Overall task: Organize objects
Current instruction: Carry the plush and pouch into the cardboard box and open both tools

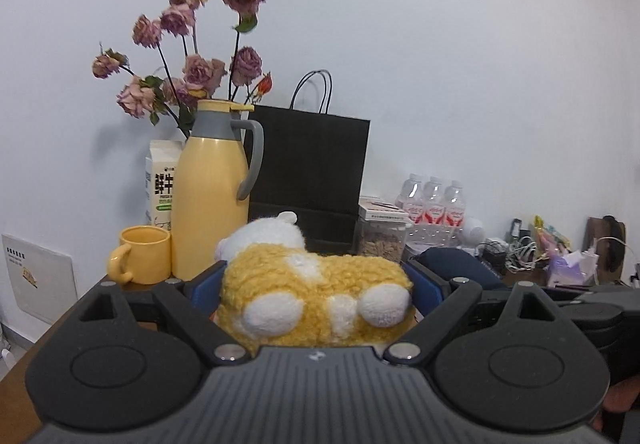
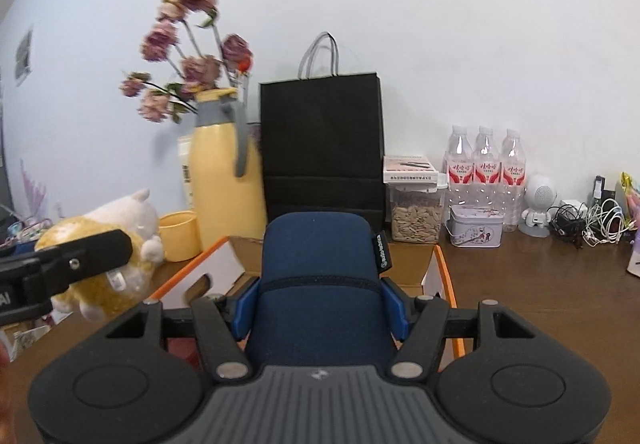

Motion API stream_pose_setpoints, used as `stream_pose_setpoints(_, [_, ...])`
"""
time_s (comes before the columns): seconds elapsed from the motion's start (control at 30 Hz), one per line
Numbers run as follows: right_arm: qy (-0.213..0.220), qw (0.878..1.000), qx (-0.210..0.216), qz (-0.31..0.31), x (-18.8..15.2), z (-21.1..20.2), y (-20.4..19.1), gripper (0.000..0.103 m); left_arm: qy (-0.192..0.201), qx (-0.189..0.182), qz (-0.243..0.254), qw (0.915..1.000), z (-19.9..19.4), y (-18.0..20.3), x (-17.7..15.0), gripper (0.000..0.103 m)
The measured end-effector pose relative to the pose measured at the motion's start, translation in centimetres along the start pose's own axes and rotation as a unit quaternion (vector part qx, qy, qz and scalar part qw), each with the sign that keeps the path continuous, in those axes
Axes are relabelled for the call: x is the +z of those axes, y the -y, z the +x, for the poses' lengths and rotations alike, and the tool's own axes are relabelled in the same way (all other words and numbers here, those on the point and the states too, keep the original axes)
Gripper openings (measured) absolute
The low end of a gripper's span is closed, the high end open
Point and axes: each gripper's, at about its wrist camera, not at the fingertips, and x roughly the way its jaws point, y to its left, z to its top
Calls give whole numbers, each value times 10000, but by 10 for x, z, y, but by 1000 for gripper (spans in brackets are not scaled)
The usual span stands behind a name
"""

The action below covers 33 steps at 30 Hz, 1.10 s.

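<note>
Both grippers loaded, held above the open cardboard box.

Your right gripper (image 2: pixel 322 308) is clamped on the navy pouch (image 2: pixel 320 268), blue pads pressing both flanks; the pouch's long axis runs straight ahead along the fingers, and the cardboard box (image 2: pixel 444 276) lies directly beneath and just beyond it. Your left gripper (image 1: pixel 316 288) grips the yellow-and-white plush toy (image 1: pixel 316 296) at a wide spread, and the toy hangs left of the box, clear of its orange-edged rim. The right hand is therefore the nearer to the box opening. Beyond the box stand the yellow thermos (image 2: pixel 224 183) to its left, the black paper bag (image 2: pixel 322 147) behind it, and the water bottles (image 2: pixel 484 167) to its right.
</note>
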Motion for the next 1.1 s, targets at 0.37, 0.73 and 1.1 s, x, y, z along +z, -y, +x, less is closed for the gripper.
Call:
stream_pose_setpoints(0.37, [-886,9948,-507,40,0,114,23,61,-548,458,134,9974,110,1,-13,93])
stream_pose_setpoints(0.73, [-1569,9850,-713,-116,-21,146,30,62,-1281,507,242,9902,141,-6,-45,93])
stream_pose_setpoints(1.1, [-1477,9869,-653,-10,-22,140,32,87,-1099,615,115,9920,135,-7,-40,103])
